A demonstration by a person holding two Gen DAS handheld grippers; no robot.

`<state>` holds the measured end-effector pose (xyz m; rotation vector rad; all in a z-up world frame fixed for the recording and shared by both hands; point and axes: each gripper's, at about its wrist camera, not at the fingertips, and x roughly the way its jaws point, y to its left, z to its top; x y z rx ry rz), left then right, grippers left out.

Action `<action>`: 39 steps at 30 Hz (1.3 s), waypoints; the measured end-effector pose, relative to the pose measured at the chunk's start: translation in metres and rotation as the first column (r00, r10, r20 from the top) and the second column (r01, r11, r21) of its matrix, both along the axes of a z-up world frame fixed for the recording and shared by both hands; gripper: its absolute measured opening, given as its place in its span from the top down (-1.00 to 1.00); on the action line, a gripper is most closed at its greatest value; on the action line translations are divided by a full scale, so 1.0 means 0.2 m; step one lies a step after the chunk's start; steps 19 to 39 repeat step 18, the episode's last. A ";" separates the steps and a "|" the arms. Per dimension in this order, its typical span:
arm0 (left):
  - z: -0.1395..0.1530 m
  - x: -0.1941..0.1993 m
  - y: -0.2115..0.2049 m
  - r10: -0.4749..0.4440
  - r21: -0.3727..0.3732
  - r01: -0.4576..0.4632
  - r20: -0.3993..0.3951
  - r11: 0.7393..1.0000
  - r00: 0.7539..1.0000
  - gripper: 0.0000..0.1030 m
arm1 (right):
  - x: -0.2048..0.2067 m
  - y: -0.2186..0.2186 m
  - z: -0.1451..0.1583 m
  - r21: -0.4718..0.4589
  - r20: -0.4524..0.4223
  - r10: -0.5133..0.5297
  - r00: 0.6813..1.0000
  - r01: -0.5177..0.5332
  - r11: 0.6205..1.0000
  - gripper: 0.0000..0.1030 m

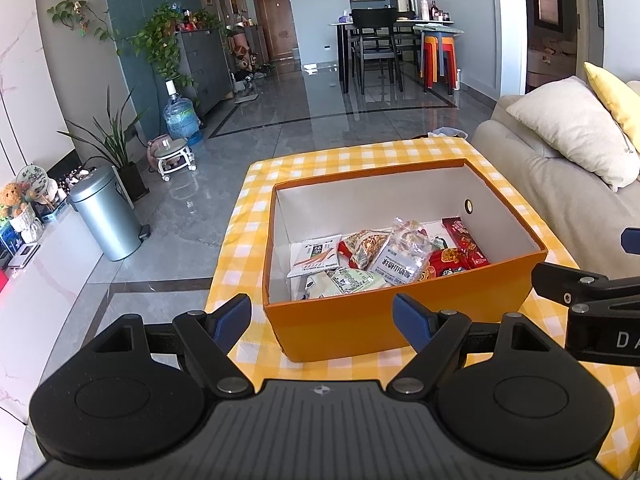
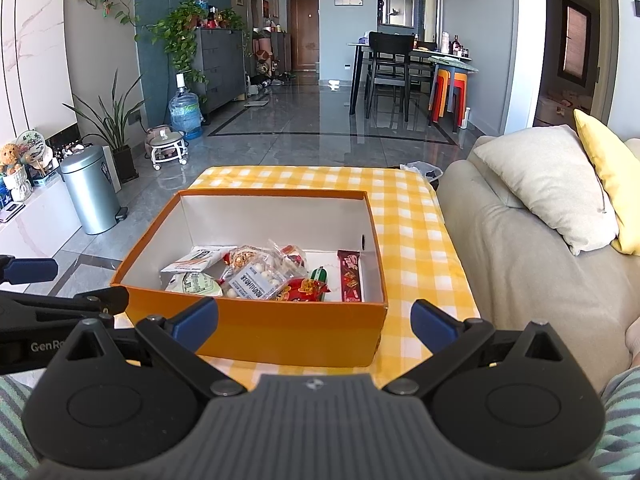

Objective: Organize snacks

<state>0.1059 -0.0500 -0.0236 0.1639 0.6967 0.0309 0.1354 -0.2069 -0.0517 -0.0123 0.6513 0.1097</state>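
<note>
An orange box point(image 1: 360, 320) point(image 2: 280, 332) with white inner walls sits on the yellow checked tablecloth point(image 1: 248, 216) point(image 2: 416, 216). Inside lie several snack packets: a clear bag of white balls point(image 1: 400, 256) point(image 2: 256, 280), a red bar wrapper point(image 1: 466, 242) point(image 2: 350, 276), a white packet point(image 1: 316, 256) point(image 2: 200, 260) and a pale green pack point(image 1: 348, 280) point(image 2: 196, 284). My left gripper point(image 1: 322, 316) stands open just before the box's near wall, holding nothing. My right gripper point(image 2: 316, 318) is open too, at the near wall, empty. Each gripper shows at the edge of the other's view.
A beige sofa point(image 2: 520, 260) with a cream cushion point(image 2: 548, 188) and a yellow cushion point(image 2: 608, 176) borders the table on the right. A metal pedal bin point(image 1: 106, 216) point(image 2: 90, 190), plants and a water jug point(image 2: 185, 110) stand left on the tiled floor. A striped sleeve point(image 2: 616, 420) shows below.
</note>
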 end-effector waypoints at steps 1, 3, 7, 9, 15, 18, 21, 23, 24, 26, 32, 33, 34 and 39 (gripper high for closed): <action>0.00 0.00 0.00 0.001 0.000 -0.001 0.001 1.000 1.000 -0.83 | 0.00 0.00 0.00 0.000 -0.001 0.000 1.000 0.000 1.000 -0.92; 0.01 -0.01 0.00 -0.003 -0.009 0.003 -0.001 1.000 1.000 -0.83 | 0.00 0.00 0.00 0.002 -0.002 0.000 1.000 0.000 1.000 -0.92; 0.03 -0.02 -0.01 -0.012 -0.019 0.012 0.006 1.000 1.000 -0.83 | -0.01 0.00 0.00 0.004 -0.003 -0.002 1.000 0.002 1.000 -0.92; 0.03 -0.02 -0.01 -0.014 -0.019 0.014 0.008 1.000 1.000 -0.83 | -0.02 0.00 0.00 0.006 -0.004 -0.005 1.000 0.005 1.000 -0.92; 0.04 -0.03 -0.01 -0.018 -0.021 0.018 0.011 1.000 1.000 -0.83 | -0.04 0.00 0.01 0.013 -0.003 -0.009 1.000 0.009 1.000 -0.92; 0.04 -0.03 -0.01 -0.017 -0.022 0.017 0.011 1.000 1.000 -0.83 | -0.04 0.00 0.01 0.014 -0.004 -0.009 1.000 0.009 1.000 -0.92; 0.04 -0.03 -0.01 -0.017 -0.022 0.017 0.011 1.000 1.000 -0.83 | -0.04 0.00 0.01 0.014 -0.004 -0.009 1.000 0.009 1.000 -0.92; 0.04 -0.03 -0.01 -0.017 -0.022 0.017 0.011 1.000 1.000 -0.83 | -0.04 0.00 0.01 0.014 -0.004 -0.009 1.000 0.009 1.000 -0.92; 0.04 -0.03 -0.01 -0.017 -0.022 0.017 0.011 1.000 1.000 -0.83 | -0.04 0.00 0.01 0.014 -0.004 -0.009 1.000 0.009 1.000 -0.92; 0.04 -0.03 -0.01 -0.017 -0.022 0.017 0.011 1.000 1.000 -0.83 | -0.04 0.00 0.01 0.014 -0.004 -0.009 1.000 0.009 1.000 -0.92; 0.04 -0.03 -0.01 -0.017 -0.022 0.017 0.011 1.000 1.000 -0.83 | -0.04 0.00 0.01 0.014 -0.004 -0.009 1.000 0.009 1.000 -0.92; 0.04 -0.03 -0.01 -0.017 -0.022 0.017 0.011 1.000 1.000 -0.83 | -0.04 0.00 0.01 0.014 -0.004 -0.009 1.000 0.009 1.000 -0.92; 0.04 -0.03 -0.01 -0.017 -0.022 0.017 0.011 1.000 1.000 -0.83 | -0.04 0.00 0.01 0.014 -0.004 -0.009 1.000 0.009 1.000 -0.92; 0.04 -0.03 -0.01 -0.017 -0.022 0.017 0.011 1.000 1.000 -0.83 | -0.04 0.00 0.01 0.014 -0.004 -0.009 1.000 0.009 1.000 -0.92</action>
